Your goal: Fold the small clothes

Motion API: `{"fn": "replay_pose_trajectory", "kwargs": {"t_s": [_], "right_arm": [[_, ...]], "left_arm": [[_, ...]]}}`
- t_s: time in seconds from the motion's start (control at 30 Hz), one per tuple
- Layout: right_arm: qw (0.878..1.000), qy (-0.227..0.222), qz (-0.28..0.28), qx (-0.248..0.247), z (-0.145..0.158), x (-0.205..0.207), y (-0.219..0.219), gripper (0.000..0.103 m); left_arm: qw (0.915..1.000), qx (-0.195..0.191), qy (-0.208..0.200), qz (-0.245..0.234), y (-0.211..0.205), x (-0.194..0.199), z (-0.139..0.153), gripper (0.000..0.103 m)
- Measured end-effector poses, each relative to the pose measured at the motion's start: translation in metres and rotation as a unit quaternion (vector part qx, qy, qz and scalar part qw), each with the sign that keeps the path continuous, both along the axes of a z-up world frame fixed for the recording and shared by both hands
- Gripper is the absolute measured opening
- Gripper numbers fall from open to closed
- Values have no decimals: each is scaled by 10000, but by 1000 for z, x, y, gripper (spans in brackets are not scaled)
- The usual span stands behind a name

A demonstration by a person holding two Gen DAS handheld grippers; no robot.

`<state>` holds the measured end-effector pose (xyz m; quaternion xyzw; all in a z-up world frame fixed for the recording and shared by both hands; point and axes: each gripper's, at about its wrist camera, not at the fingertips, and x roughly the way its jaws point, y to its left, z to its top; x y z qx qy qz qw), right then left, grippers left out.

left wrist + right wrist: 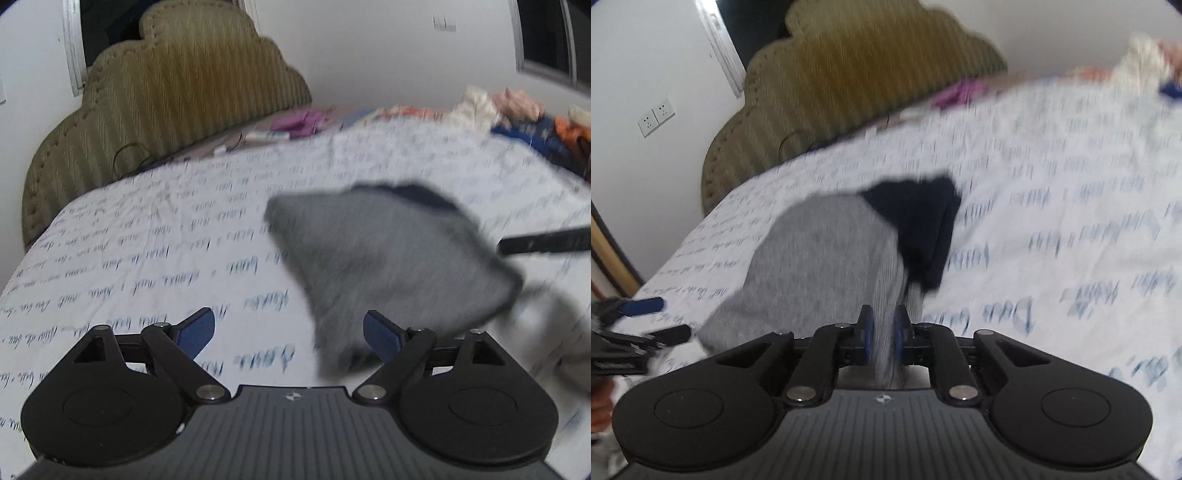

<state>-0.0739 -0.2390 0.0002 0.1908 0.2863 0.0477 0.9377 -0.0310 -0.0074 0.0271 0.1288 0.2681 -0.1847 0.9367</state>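
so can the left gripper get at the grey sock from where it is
Probably yes. The left gripper is open, and the grey sock, hanging from the right gripper, drapes just ahead of its right finger with nothing between them.

A grey sock (827,258) with a dark navy toe is seen mid-frame, blurred; it is held lifted, hanging crumpled.

Light: I see soft, even indoor light, no glare.
Blur: grey garment (388,266) and printed sheet (1052,221) smear with motion.
Edges: fisheye bends the headboard (166,92); corners go dark.
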Motion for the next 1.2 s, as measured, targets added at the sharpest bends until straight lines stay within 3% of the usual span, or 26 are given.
{"fn": "replay_pose_trajectory", "kwargs": {"t_s": [0.13, 0.2, 0.3, 0.37, 0.43, 0.5, 0.57, 0.73, 0.97, 1.2], "right_arm": [[9981, -287, 257, -476, 14, 9, 25, 12], [9975, -111, 422, -555, 7, 20, 36, 12], [9954, 362, 353, -808, -15, 35, 45, 12], [9959, 389, 268, -768, -19, 31, 42, 12], [9964, 291, 231, -756, -12, 24, 43, 17], [9955, 181, 229, -904, -6, 20, 47, 38], [9951, 123, 296, -937, -5, 19, 50, 44], [9937, 300, 349, -1021, -18, 24, 55, 43], [9934, 129, 290, -1103, -4, 16, 59, 44], [9920, 259, 278, -1202, -8, 14, 63, 44]], "left_arm": [[9997, -232, 18, -70, -27, 15, 10, 93], [9999, -31, 155, -53, -45, 26, -4, 92], [9967, 366, 666, 270, -61, 44, -32, 88], [9941, 379, 897, 484, -62, 48, -42, 89], [9936, 250, 947, 568, -55, 45, -42, 91], [9933, 238, 944, 620, -54, 44, -40, 92], [9928, 245, 956, 675, -53, 43, -41, 93], [9914, 218, 1043, 765, -53, 43, -39, 93], [9908, 211, 1067, 808, -53, 39, -38, 94], [9903, 218, 1078, 852, -53, 35, -34, 93]]}}
